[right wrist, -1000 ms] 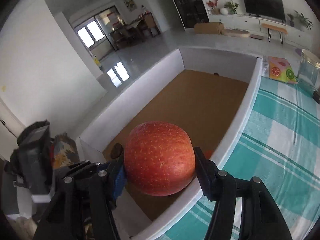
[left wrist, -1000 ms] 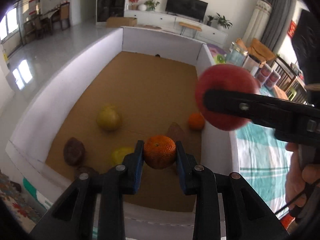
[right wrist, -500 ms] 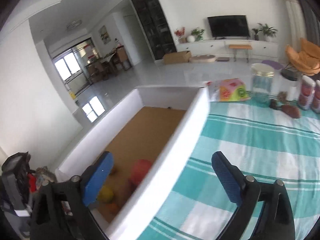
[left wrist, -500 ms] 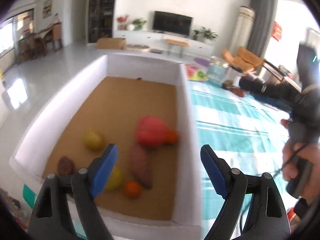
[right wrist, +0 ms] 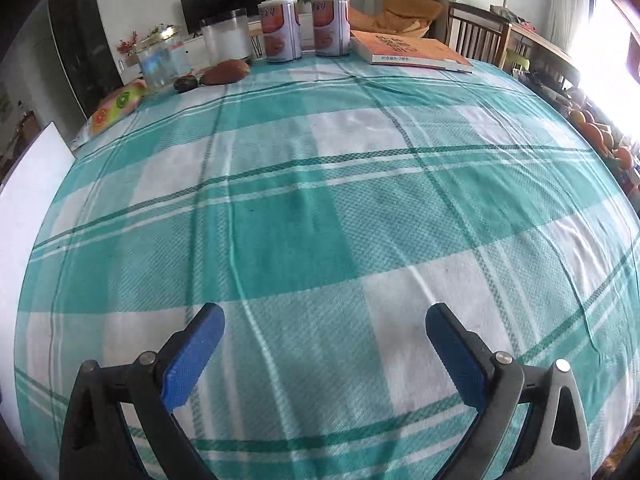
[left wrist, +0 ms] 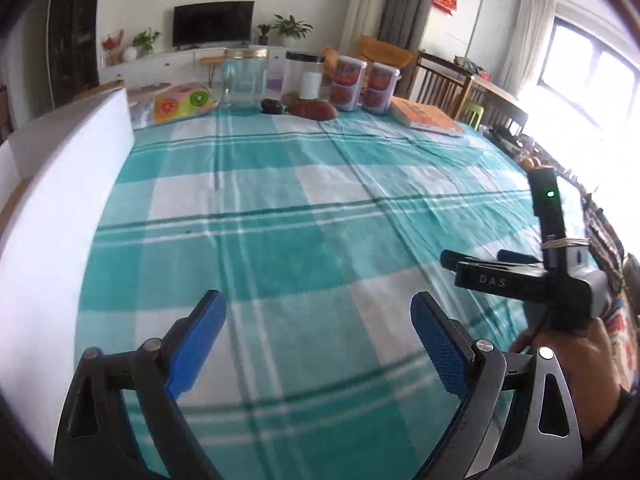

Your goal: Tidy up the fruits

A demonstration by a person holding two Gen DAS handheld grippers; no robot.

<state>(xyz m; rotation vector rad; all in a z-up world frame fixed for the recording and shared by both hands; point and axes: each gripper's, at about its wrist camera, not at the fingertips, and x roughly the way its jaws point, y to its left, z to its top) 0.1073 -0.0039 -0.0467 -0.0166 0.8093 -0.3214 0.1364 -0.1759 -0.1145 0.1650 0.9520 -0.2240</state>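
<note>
Both tools now off the fruit, left tool (left wrist: 318, 338) widening, right tool (right wrist: 325, 346) agape, tilted down over tablecloth (right wrist: 320, 200)

- The bench under its teal-and-white checked cloth (right wrist: 320, 208) lies bare across its whole middle.
- A tall white box wall (left wrist: 52, 216) closes off the left edge.
- Along the far edge stand a clear glass jar (left wrist: 244, 78), two red-labelled canisters (right wrist: 302, 32) and a flat orange book (right wrist: 412, 52).
- Orange fruits, probably, crowd the blurred right edge (right wrist: 596, 132).

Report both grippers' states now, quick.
Left gripper: jaws opening, nothing between them, over the checked tablecloth.
Right gripper: open, empty.
</note>
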